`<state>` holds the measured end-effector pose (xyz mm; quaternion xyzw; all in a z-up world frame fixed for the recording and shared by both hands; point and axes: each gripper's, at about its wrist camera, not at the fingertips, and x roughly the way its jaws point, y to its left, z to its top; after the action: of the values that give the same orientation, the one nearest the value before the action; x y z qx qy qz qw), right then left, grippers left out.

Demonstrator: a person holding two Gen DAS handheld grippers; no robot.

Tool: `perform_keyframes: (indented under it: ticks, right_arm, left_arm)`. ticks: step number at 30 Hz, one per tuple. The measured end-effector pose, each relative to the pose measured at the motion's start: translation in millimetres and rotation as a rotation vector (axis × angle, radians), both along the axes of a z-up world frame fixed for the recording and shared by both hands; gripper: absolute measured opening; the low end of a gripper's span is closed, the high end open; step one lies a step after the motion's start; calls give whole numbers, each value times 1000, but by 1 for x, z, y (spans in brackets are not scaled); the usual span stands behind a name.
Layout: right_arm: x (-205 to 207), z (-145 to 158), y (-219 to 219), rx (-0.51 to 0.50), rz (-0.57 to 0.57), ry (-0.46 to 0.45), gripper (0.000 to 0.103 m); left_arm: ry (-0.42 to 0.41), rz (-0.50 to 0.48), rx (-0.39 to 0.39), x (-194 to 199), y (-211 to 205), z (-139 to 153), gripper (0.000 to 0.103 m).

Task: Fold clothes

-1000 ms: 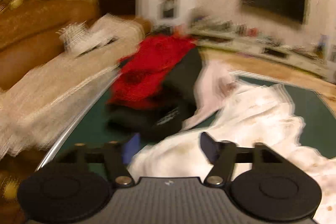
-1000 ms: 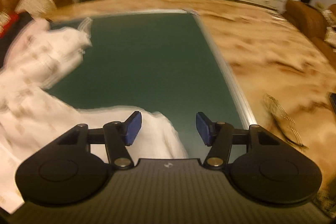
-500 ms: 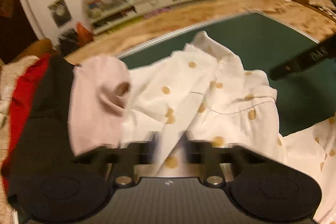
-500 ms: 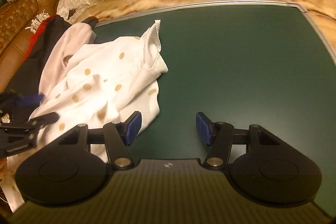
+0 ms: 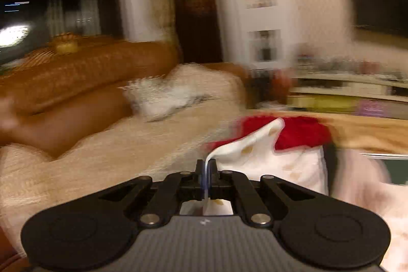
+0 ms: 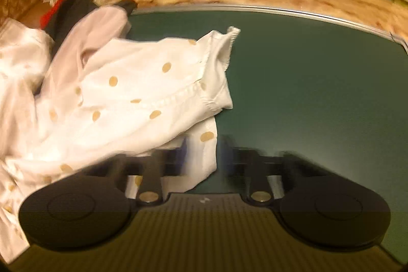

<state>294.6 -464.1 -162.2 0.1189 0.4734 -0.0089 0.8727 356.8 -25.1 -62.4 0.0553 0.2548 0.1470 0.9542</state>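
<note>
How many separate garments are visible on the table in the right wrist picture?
4: white dotted garment in front, pink one behind it, black and red at the far left; more may be hidden.

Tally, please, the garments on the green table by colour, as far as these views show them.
White with tan dots: 1
Pale pink: 1
Black: 1
Red: 1
Total: 4; the heap may hide more.

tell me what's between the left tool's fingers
A thin edge of the white dotted garment, pinched in the shut left tool; the left wrist view shows it.
</note>
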Motion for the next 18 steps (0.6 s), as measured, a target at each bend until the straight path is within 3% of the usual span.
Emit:
perform_keyframes:
  ticks: [1, 3, 5, 9, 13, 15, 18]
  right_arm:
    - [3, 1, 0, 3, 7, 9, 5]
    - [9, 6, -2, -21, 10, 6, 4]
    - [15, 21, -10, -65, -26, -28, 3]
    - [29, 60, -38, -115, -132, -117, 2]
    - [44, 93, -56, -243, -217, -174, 2]
    - [51, 97, -68, -228, -237, -158, 2]
    - [46, 83, -88, -63, -252, -92, 7]
  left_arm:
    - [25, 38, -11, -1, 8, -3, 15]
    - [39, -38, -37, -12, 8, -12, 21]
    - [39, -125, -26, -23, -9, -20, 45]
    - [54, -395, -75, -37, -66, -30, 57]
    - [88, -654, -1, -38, -137, -38, 81]
    - [90, -779, 70, -35, -171, -48, 83]
    - [120, -889, 117, -20, -209, -52, 83]
